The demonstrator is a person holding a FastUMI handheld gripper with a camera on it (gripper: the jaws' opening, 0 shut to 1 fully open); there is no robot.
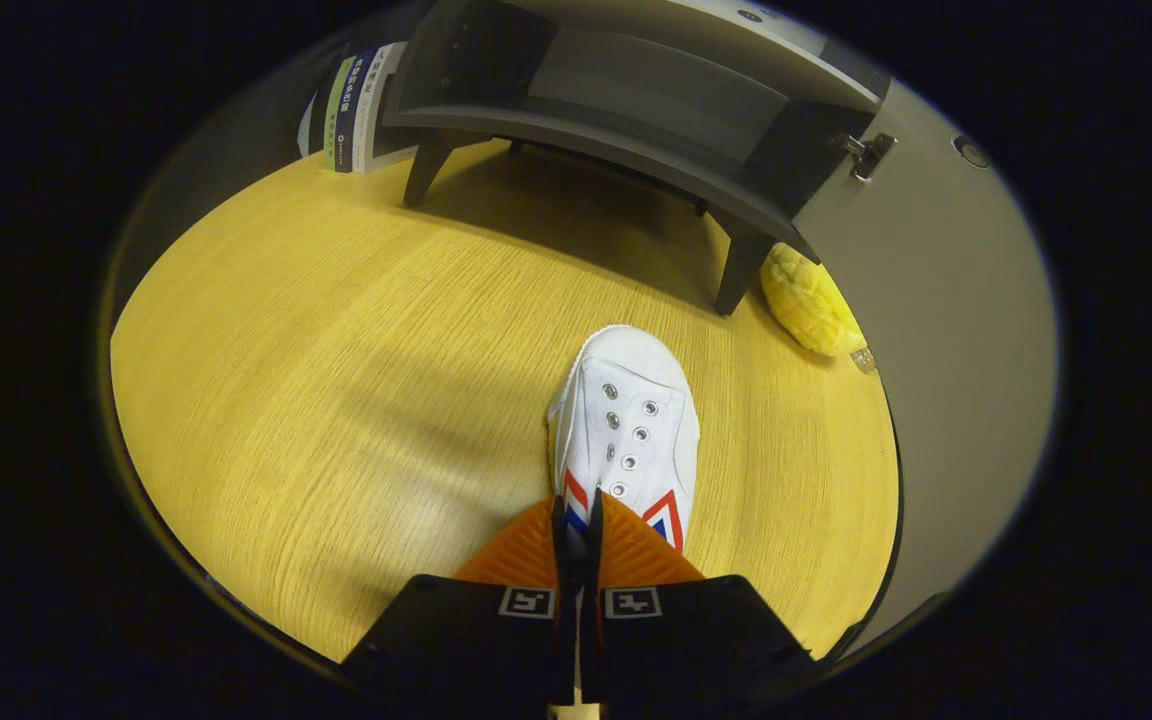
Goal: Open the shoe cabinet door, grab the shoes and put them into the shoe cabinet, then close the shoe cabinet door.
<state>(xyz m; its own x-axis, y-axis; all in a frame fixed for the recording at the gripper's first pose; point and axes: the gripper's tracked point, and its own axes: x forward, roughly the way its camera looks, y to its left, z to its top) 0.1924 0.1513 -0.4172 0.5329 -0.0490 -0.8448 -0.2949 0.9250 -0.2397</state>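
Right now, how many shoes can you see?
1. The white shoe lies on the wooden table, its heel end pinched between the closed tongs, toe pointing toward the open cabinet. A second may be hidden.

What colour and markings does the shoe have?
White shoe with red and blue chevron stripes on its sides, best seen in the gripper view, held in the tongs.

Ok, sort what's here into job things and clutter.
Job: white shoe, pinched at its side wall by the shut gripper; shoe cabinet, its door open.
Clutter: yellow pineapple-shaped toy by the cabinet leg; books standing beside the cabinet.
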